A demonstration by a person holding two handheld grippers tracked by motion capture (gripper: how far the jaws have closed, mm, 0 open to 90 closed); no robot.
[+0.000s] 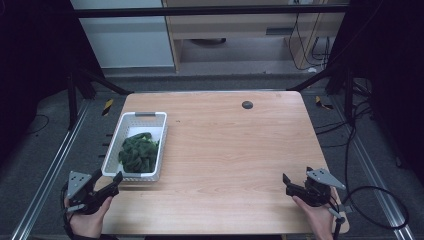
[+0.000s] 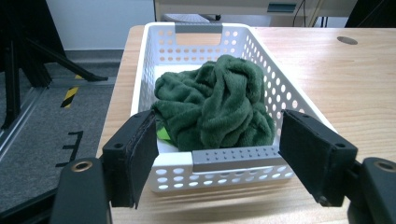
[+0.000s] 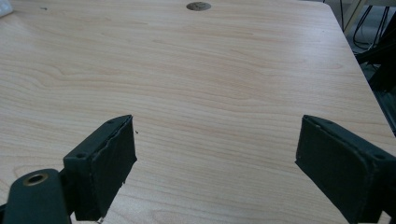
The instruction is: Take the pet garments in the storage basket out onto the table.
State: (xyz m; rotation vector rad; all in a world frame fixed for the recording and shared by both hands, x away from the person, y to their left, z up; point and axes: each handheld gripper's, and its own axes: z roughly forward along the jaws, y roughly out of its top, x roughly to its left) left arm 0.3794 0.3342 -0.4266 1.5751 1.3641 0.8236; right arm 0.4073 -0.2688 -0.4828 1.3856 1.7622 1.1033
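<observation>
**High view: white basket of green cloth at the table's left edge, both grippers open**

High view sets the wooden table (image 1: pixel 220 150) across the middle of the frame, most of its top bare from centre to right edge. A small dark round disc (image 1: pixel 247 104) sits near the far edge, upper centre. Dark floor and metal rails run along both sides of the table.

The white basket (image 1: pixel 131 172) stands at the left of the frame, its long side along the table's left edge, its near short wall close to the front left corner. In the left gripper view its walls are pierced with round holes and each short end carries a grey handle strip. A crumpled dark green cloth (image 2: pixel 219 102) of plush, fleecy fabric is heaped inside, rising above the rim. A small bright green patch shows beneath it at the lower left.

The left gripper (image 1: pixel 107 181) is at the lower left, jaws spread wide on either side of the basket's near wall, pads not pressing on it. The right gripper (image 1: pixel 289 184) is at the lower right, jaws wide apart over bare wood, holding nothing.

No readable writing shows.
</observation>
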